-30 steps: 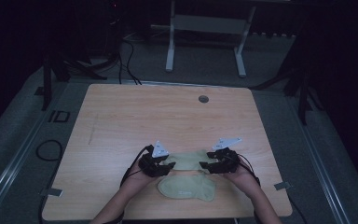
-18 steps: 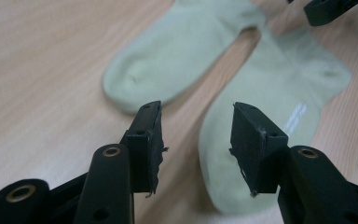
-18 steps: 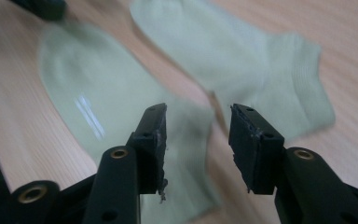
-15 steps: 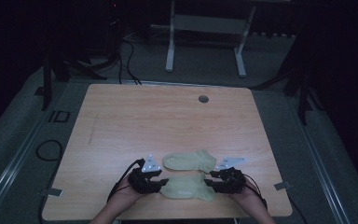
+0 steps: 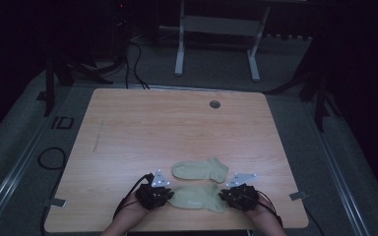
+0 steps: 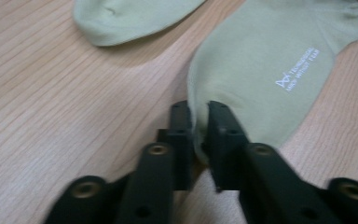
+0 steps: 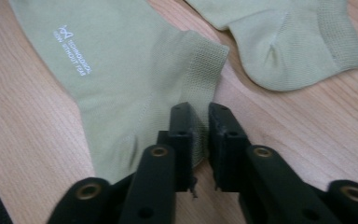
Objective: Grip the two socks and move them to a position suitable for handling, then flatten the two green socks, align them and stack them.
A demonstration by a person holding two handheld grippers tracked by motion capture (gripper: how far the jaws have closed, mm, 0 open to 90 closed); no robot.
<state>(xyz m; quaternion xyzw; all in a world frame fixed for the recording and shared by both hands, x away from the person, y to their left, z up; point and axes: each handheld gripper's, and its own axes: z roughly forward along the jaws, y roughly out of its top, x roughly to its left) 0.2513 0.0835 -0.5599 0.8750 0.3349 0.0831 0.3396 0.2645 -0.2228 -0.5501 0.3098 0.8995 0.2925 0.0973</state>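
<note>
Pinching the near sock (image 5: 197,196), left tool (image 5: 163,195) and right tool (image 5: 230,195) (jaws just closed).

small white logo print on near sock (image 6: 279,60), wording too blurred

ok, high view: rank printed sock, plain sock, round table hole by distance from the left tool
1. Printed sock: pinched in the left tool, near table edge.
2. Plain sock: just beyond, toward the middle.
3. Round table hole: far edge, right of centre.
</note>
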